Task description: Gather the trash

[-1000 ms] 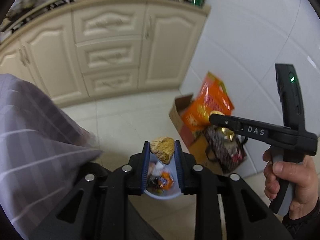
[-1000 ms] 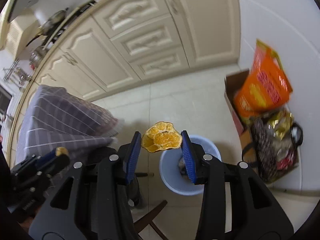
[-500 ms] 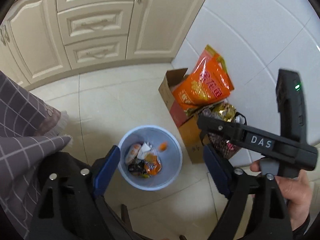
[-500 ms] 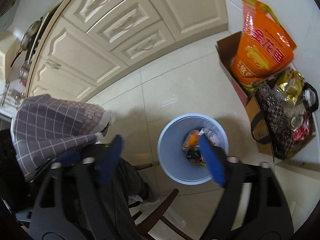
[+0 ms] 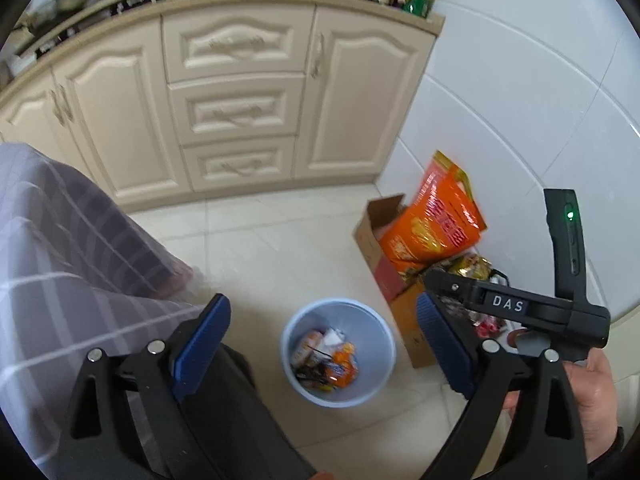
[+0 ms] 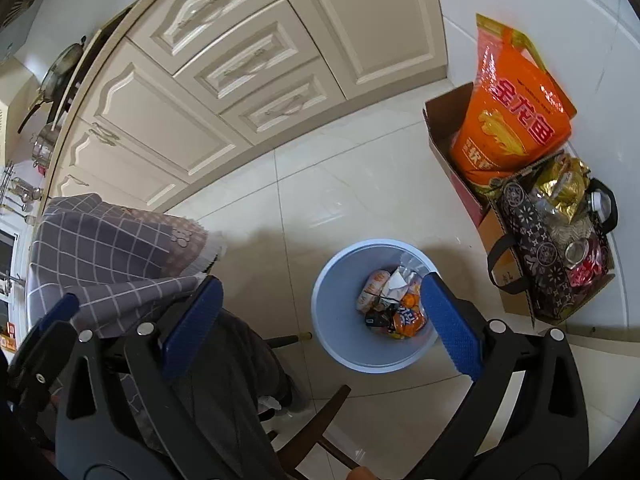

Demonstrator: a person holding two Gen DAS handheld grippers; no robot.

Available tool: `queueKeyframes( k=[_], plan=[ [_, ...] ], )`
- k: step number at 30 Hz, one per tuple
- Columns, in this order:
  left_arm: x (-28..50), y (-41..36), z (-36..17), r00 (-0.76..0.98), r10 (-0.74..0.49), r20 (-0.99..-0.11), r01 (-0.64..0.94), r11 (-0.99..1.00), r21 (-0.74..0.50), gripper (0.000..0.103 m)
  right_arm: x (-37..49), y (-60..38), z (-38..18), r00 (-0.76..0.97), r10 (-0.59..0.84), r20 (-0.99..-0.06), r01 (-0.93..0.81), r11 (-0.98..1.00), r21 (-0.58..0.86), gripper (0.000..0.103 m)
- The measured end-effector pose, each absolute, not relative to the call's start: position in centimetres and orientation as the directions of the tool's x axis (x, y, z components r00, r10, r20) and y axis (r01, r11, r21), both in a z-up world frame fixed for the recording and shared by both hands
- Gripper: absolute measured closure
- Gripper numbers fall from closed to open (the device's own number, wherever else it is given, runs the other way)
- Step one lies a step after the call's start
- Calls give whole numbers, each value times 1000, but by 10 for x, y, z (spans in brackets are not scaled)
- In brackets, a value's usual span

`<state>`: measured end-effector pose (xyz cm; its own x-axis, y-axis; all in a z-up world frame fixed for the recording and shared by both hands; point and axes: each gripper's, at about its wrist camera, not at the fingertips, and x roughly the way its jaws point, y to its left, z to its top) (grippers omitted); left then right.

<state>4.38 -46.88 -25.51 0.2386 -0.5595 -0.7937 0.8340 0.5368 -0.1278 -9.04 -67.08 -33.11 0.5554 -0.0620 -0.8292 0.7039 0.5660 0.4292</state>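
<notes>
Pale floor tiles (image 6: 320,184) are seen beneath both tools. Left tool (image 5: 324,340) and right tool (image 6: 320,320) are being opened wide, with nothing gripped. Wrappers and peel (image 6: 394,304) are lying inside the blue bin (image 6: 332,312).

One bin (image 6: 335,344), trash inside uncountable. One orange bag (image 6: 512,120). One patterned tote (image 6: 536,248). Three drawers (image 5: 236,110). Two grippers, left (image 5: 324,340), right (image 6: 320,328).

The shiny pale floor (image 6: 340,184) holds a blue bin (image 6: 340,344) of wrappers down between the wide-apart jaws, a cardboard box (image 6: 444,128) with an orange bag out past the right jaw, and a patterned bag (image 6: 536,256) beside it.
</notes>
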Motion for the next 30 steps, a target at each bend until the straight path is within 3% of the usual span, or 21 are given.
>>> queueKeyframes(
  k=[5,12,18,30],
  plan=[
    [46,-434,-212,281,-642,-713,818,549,-171,11,-75,-651,-292,605,-71,-793,645,627,436,6],
    [54,-367,-152,473,-665,-578,754,645,-124,9,-41,-603,-222,700,-69,-710,513,740,434,6],
    [70,-304,-115,650,-550,-524,630,776,-32,9,-3,-545,-171,763,-25,-646,378,828,415,6],
    [91,-174,-47,847,-324,-421,374,927,40,7,55,-420,-79,849,53,-526,127,946,300,6]
  ],
)
